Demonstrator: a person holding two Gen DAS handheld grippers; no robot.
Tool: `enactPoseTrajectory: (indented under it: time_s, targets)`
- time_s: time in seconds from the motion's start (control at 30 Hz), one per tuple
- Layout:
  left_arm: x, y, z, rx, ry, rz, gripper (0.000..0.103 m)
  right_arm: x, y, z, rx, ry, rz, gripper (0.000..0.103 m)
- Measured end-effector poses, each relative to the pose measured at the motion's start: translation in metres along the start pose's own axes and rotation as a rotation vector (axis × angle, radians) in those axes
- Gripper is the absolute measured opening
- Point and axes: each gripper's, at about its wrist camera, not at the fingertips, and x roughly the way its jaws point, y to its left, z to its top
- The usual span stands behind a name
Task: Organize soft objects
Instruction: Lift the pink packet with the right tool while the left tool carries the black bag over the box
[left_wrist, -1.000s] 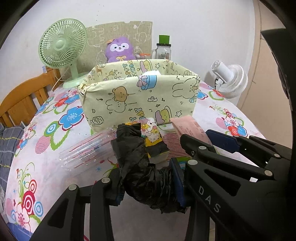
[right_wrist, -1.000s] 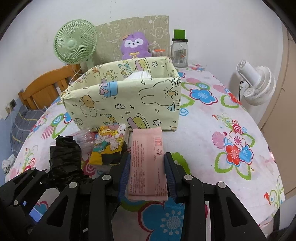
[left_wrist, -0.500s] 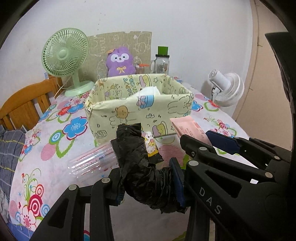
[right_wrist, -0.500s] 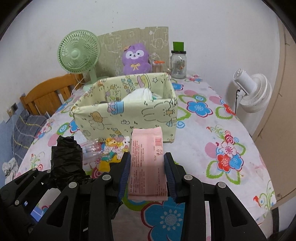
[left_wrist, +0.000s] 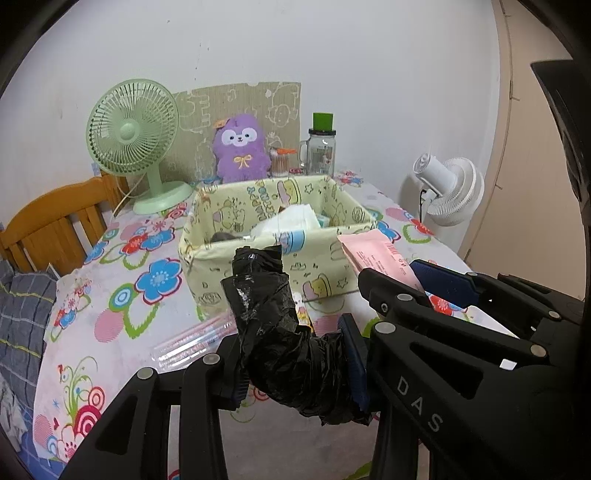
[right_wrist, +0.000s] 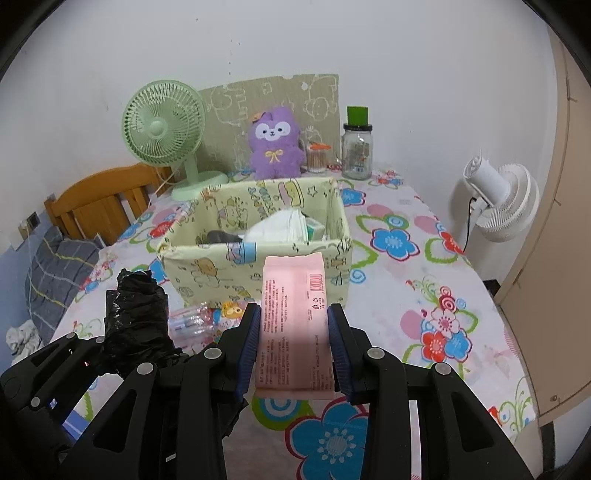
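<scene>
My left gripper is shut on a crumpled roll of black plastic bags, held above the table. My right gripper is shut on a flat pink packet with a barcode, also lifted. Both sit just in front of a yellow cartoon-print fabric bin, which holds a white tissue pack and a dark item. The bin is ahead of the black roll in the left wrist view. The pink packet and right gripper fingers show at right there.
A clear plastic packet and a small cartoon pouch lie before the bin on the floral tablecloth. At the back stand a green fan, a purple plush and a glass jar. A white fan is right, a wooden chair left.
Both grippers have risen with their loads, so the bin's inside now shows. The table items below look farther away.
</scene>
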Motion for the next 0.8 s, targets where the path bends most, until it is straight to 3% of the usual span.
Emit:
enactPoseTrajectory:
  time_s: [0.8]
  targets:
    - [-0.015, 0.004, 0.037, 0.006, -0.064, 0.012, 0.044, -0.019, 0.003, 0.039, -0.004, -0.067, 0.022, 0.04]
